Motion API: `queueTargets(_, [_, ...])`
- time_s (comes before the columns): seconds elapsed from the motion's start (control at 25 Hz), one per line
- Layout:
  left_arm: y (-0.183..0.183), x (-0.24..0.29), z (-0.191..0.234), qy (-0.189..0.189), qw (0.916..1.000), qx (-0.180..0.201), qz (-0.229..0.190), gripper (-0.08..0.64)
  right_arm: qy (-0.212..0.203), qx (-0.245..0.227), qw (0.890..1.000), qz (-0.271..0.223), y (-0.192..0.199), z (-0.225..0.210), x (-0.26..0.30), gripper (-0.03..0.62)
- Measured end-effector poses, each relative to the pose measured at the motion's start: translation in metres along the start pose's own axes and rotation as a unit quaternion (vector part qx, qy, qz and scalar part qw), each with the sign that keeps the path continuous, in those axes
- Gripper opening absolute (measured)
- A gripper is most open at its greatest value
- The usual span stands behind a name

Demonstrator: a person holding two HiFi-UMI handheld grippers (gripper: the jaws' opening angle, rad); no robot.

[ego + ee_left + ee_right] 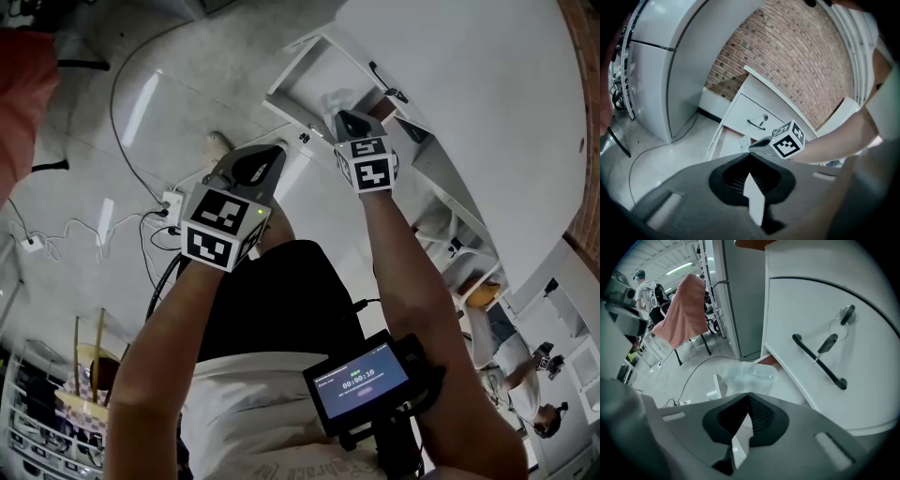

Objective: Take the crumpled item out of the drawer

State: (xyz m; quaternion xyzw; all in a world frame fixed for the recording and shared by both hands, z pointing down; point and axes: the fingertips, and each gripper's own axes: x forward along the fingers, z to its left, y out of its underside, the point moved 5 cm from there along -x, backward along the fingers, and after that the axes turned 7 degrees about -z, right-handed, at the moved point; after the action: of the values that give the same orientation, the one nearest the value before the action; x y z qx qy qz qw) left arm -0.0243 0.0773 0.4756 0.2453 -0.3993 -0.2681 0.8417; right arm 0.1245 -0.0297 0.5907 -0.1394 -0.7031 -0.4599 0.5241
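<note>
- At upper centre of the head view, the drawer (287, 75) stands pulled out, with the crumpled item (337, 97) inside at its right side.
- Right gripper (345, 118): reaches into the drawer, tips against the item. In the right gripper view its jaws (747, 394) are closed to a point with no gap. The item's lower edge runs down behind the tips, so a fold appears nipped, though this cannot be confirmed.
- Left gripper (273, 154): held back at centre left of the head view, well apart from the drawer. In the left gripper view its jaws (749, 153) are closed together on nothing.
- Step in hand, as judged: the grasp is made or being made. The lift-out is not yet done, since the item lies within the drawer walls (719, 384).
- Next move, as judged: raise the right gripper up and back over the drawer's front edge, keeping clear of the closed drawer front (862, 394) and its handle (819, 363) above. If only a thin fold is held, a slow pull is advised.
- Item's appearance: pale, whitish and partly translucent (746, 375), creased into irregular folds like thin film or paper. It looks light and soft, and is likely to slip or tear if snagged.
- From the left gripper view, the item (744, 140) shows as a small white lump just beside the right gripper's tip.
</note>
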Motion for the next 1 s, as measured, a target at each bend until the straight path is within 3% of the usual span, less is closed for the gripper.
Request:
queueTargets(0.4, [-0.014,-0.025,-0.027,-0.012,0.9998,0.016,-0.002,0.002,-0.015,-0.011,0.999,-0.038,-0.009,0.014,-0.053,0.011])
queueTargets(1.0, [-0.062,-0.056,-0.069,-0.003,0.9970,0.078,-0.003,0.002,-0.050,-0.028,0.990,-0.132,-0.071,0.041,-0.148,0.011])
